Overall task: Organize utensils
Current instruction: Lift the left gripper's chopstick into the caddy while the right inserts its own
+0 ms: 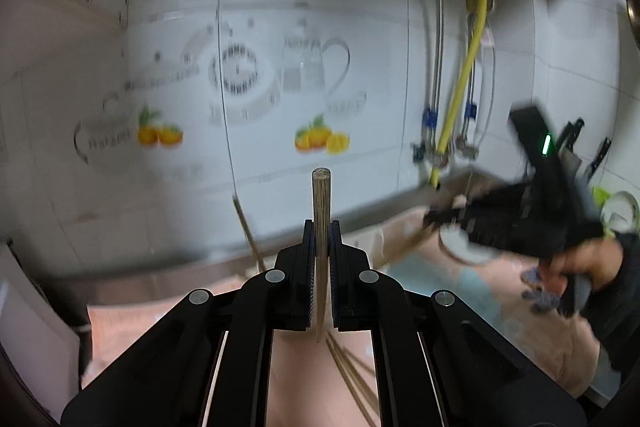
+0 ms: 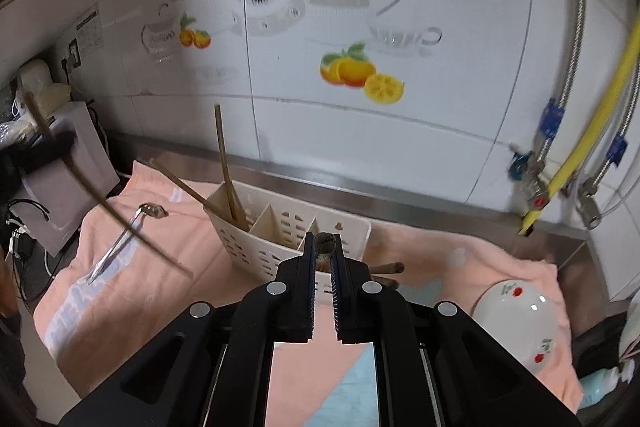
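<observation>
Two chopsticks stand in the caddy (image 2: 280, 227); beside it, my left gripper (image 1: 321, 239) and right gripper (image 2: 323, 247) each clamp one chopstick (image 1: 321, 211).

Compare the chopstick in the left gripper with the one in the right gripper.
The left gripper holds its chopstick with a long stretch beyond the fingertips; the right gripper shows only the butt end of its chopstick at the tips. The left chopstick looks pale, the right one darker. Both are wooden, round and clamped between shut fingers.
</observation>
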Motion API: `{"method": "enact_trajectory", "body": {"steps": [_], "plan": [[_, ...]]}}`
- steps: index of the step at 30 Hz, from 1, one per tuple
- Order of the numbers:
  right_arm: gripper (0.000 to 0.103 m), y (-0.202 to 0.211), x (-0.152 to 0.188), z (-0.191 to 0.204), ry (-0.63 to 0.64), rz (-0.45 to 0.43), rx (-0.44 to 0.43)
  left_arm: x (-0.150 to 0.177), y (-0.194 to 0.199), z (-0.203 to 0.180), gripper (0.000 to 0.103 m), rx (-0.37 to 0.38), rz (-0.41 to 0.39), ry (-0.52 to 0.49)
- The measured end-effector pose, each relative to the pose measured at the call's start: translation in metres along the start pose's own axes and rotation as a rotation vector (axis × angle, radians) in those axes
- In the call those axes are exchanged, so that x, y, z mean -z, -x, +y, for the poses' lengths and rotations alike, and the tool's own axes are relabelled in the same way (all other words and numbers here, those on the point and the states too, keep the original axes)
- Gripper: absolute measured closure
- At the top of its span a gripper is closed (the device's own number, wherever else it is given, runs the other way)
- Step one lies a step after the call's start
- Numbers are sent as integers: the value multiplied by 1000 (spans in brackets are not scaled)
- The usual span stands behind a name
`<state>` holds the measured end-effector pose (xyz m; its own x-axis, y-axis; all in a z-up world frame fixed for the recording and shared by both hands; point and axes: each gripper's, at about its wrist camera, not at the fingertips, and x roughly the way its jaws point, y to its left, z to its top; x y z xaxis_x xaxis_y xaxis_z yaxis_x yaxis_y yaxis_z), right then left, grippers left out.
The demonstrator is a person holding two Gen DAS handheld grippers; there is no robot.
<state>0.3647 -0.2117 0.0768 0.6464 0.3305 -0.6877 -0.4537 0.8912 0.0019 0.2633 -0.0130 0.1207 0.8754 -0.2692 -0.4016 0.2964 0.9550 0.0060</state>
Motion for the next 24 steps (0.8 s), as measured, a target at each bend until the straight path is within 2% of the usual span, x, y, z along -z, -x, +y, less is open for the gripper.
{"method": "enact_trajectory", "body": {"steps": [5,11,19,24], "plan": [[96,-20,4,0,-2,34,-12,-30,-12,5,98,-34,-47,6],[96,-30,8,0,5,40,-12,-39,-44,23,98,-73,-49,57],[96,-38,13,-1,11,44,-5,-18,-91,49,98,-81,27,153],[88,-33,15,-3,3,19,-6,-1,-108,62,97,-89,85,187]]}}
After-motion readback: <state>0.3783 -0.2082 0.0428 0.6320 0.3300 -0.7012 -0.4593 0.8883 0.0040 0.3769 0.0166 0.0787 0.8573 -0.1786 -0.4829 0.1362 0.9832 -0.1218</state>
